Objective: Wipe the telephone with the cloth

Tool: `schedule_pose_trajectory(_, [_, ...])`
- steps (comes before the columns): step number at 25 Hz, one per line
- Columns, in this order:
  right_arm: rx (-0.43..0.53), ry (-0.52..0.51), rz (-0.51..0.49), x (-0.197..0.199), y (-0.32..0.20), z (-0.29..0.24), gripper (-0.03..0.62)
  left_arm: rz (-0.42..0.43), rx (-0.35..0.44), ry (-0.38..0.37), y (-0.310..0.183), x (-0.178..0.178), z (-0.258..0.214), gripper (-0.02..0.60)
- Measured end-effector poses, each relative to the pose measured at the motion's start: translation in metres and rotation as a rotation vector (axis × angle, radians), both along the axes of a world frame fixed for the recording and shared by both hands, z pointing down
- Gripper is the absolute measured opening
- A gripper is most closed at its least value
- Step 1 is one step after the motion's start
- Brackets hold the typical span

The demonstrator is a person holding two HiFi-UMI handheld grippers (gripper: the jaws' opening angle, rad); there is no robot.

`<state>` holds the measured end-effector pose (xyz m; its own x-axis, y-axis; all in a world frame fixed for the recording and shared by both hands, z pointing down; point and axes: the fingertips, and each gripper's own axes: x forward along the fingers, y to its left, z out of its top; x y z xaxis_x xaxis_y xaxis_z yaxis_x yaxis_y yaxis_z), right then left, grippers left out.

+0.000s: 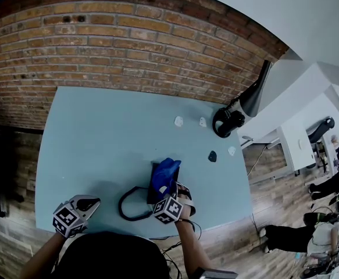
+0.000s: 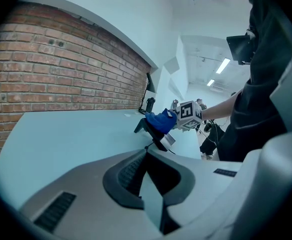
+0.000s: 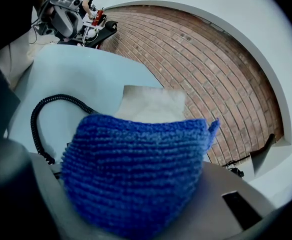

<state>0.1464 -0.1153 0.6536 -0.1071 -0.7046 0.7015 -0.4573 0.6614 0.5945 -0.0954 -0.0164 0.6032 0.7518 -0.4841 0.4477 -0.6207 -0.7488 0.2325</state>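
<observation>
**Two grippers, one cloth pressed on the telephone**

We hold the right gripper (image 1: 172, 186) over the near middle of the pale blue table (image 1: 111, 132), its jaws pinched on the blue cloth (image 1: 165, 172). In the right gripper view the cloth (image 3: 135, 174) bunches thickly between the jaws and fills most of the frame. It lies on top of the dark telephone (image 1: 153, 192), which sits close to the table's front edge. The telephone's black coiled cord (image 1: 127, 205) loops out to its left on the tabletop.

We keep the left gripper (image 1: 88, 204) at the front left corner of the table, well apart from the telephone. Its jaws stand slightly apart with nothing between them. From the left gripper view we see the telephone (image 2: 153, 135) side-on, tilted up, with the cloth (image 2: 162, 120) draped over its upper end.

A brick wall (image 1: 128, 39) runs behind the table.
</observation>
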Motion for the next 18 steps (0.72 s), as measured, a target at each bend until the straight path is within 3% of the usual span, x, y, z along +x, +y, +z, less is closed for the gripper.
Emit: schedule_pose_trajectory(18, [-0.019, -0.019, 0.010, -0.001, 0.019, 0.009, 0.091, 0.006, -0.010, 0.003, 0.003, 0.002, 0.004, 0.021])
